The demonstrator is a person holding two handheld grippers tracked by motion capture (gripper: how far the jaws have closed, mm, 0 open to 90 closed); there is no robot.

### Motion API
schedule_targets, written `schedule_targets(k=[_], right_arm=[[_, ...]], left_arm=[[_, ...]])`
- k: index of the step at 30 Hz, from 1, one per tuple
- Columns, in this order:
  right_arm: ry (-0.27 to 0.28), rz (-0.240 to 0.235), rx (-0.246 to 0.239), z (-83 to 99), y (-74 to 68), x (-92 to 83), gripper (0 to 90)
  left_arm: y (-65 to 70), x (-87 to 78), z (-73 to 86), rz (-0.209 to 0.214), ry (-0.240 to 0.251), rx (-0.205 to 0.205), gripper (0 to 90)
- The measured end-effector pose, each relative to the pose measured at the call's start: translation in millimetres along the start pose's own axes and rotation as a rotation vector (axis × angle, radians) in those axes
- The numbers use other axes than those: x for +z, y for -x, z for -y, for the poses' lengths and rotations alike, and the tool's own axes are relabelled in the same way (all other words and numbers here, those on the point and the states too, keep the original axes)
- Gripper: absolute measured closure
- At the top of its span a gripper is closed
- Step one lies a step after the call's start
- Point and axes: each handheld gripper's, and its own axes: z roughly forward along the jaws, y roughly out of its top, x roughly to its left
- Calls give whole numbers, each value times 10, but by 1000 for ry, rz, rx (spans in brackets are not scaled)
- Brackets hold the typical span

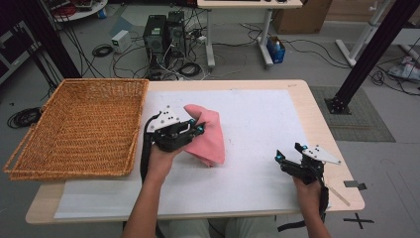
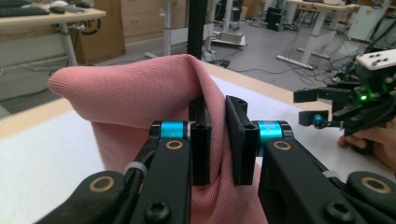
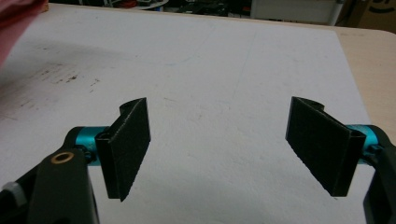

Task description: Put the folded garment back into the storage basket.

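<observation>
Cloth grabbed, not binned yet.
Left gripper (image 1: 194, 127) pinches pink cloth (image 1: 210, 139) just right of wicker basket (image 1: 124, 163); right gripper (image 3: 219, 149) wide open, holding nothing.

A wicker basket (image 1: 74, 126) sits at the table's (image 1: 322, 119) left edge beside a white mat (image 1: 257, 129); computer towers (image 1: 163, 34) stand beyond.

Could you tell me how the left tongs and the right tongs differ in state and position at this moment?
The left tongs are shut on a fold of the pink cloth, while the right tongs stand wide open with nothing between them. The left tongs sit near the wicker basket; the right tongs are by the table's right edge over the white sheet. Both have black pads and blue fittings.
</observation>
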Motion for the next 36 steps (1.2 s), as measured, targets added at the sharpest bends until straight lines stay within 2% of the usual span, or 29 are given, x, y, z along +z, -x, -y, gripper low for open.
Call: schedule_targets(k=[5,10,17,20,23,26,29,31,34,35,36], right_arm=[[1,2,-4,0,3,2,216],[-4,1,1,-2,0,5,217],[-8,5,1,-4,2,10,216],[-12,6,5,-6,-4,14,216],[-14,7,-2,-6,-2,17,217],[-16,10,-1,-7,0,20,216],[-18,14,6,-8,2,21,216],[-23,17,5,-9,-2,22,217],[-23,18,2,-10,-3,28,216],[-25,18,2,-10,1,27,217],[-24,13,8,-10,6,27,217]], left_arm=[[-18,-121,-277,49,50,55,804],[-65,-256,-487,81,89,102,805],[-222,-557,-652,86,141,119,805],[-305,-729,-703,97,174,132,805],[-411,-932,-754,82,192,141,805],[-519,-1119,-790,49,200,143,804],[-655,-1352,-802,-10,209,134,803],[-773,-1524,-791,-54,216,113,802],[-1012,-1837,-702,-151,196,66,800],[-1112,-1954,-637,-200,183,39,793],[-1213,-2077,-555,-269,171,3,765]])
